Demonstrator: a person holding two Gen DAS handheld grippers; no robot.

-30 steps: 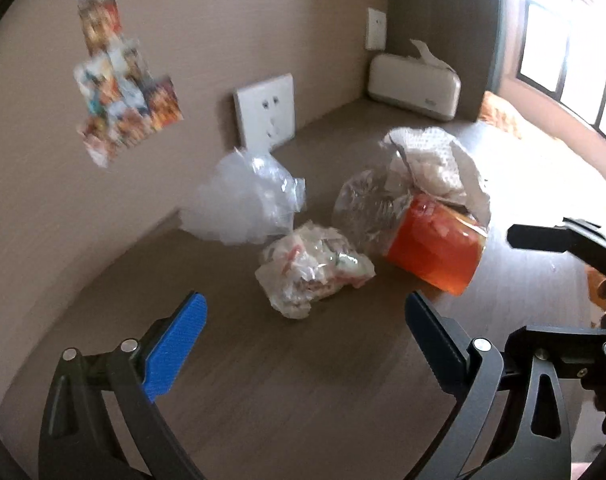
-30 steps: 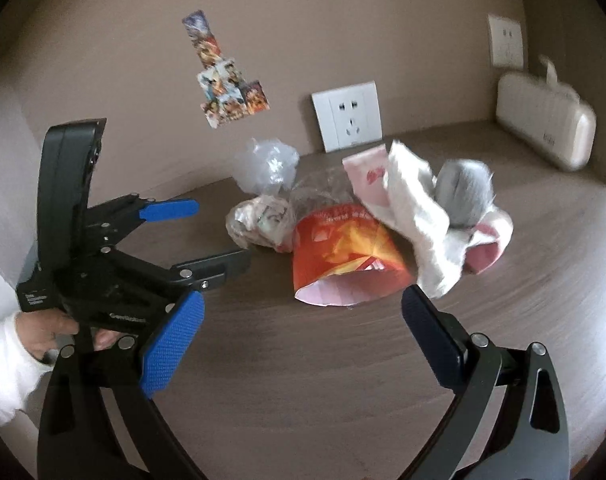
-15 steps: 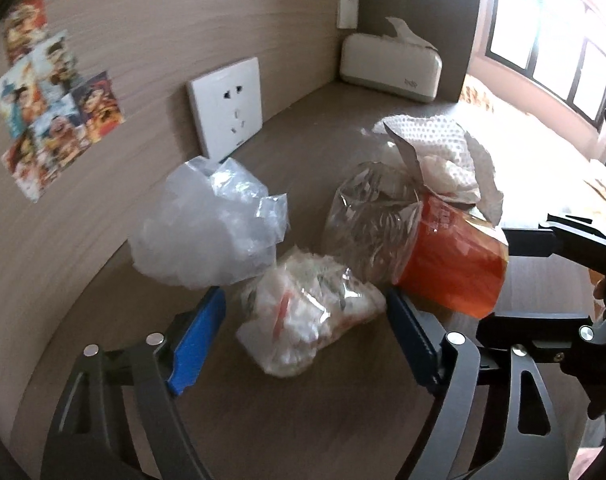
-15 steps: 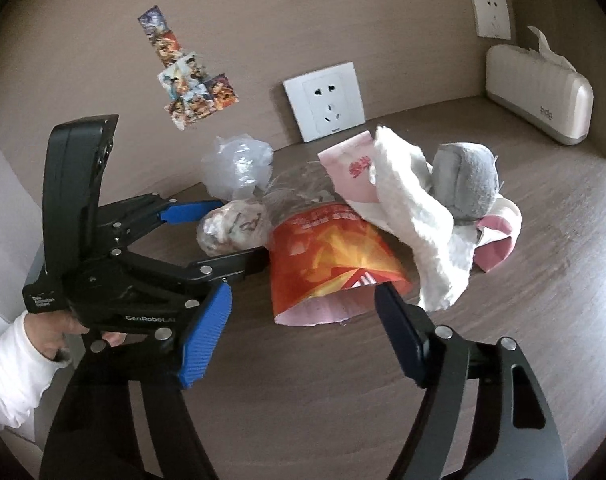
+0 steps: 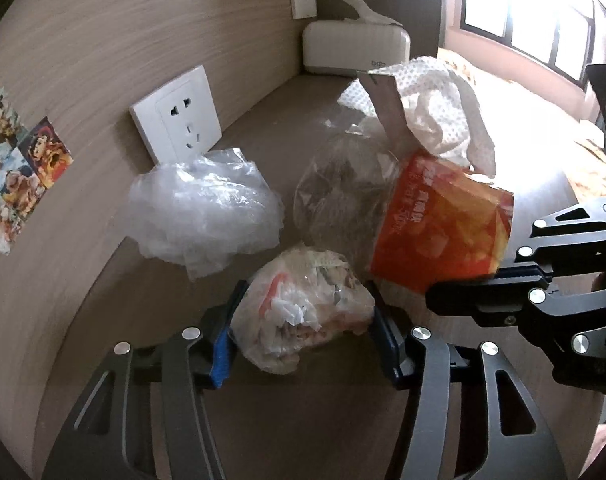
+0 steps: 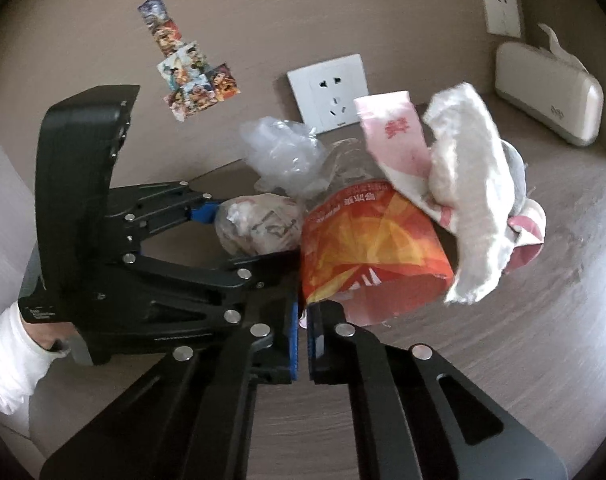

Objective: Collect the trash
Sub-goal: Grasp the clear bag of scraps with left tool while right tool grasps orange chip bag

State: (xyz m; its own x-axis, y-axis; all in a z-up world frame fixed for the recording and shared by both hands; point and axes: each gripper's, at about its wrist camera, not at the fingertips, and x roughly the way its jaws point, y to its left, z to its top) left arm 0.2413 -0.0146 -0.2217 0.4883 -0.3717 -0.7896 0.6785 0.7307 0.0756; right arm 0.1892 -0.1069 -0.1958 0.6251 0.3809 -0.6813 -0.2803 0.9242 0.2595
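A small clear bag of crumpled scraps [image 5: 303, 312] lies on the brown tabletop between the blue pads of my left gripper [image 5: 305, 292]. Its jaws are closing and both pads touch the bag's sides. The right wrist view shows the same bag [image 6: 259, 224] inside the left gripper [image 6: 243, 236]. My right gripper [image 6: 305, 312] is shut on the lower edge of an orange paper packet [image 6: 367, 248]. White tissue [image 6: 471, 184] and a pink wrapper [image 6: 391, 136] stick out of that packet. In the left wrist view the right gripper [image 5: 443, 292] pinches the orange packet [image 5: 443, 220].
A crumpled clear plastic bag [image 5: 203, 216] sits by the wall socket [image 5: 175, 116]. A second clear bag with grey stuff [image 5: 339, 196] leans on the packet. A tissue box [image 6: 551, 92] stands at the far corner. A white-sleeved hand [image 6: 11, 356] holds the left gripper.
The left gripper moved forward around the small bag and its jaws narrowed onto it. The right gripper's jaws went from wide apart to shut on the orange packet's edge.
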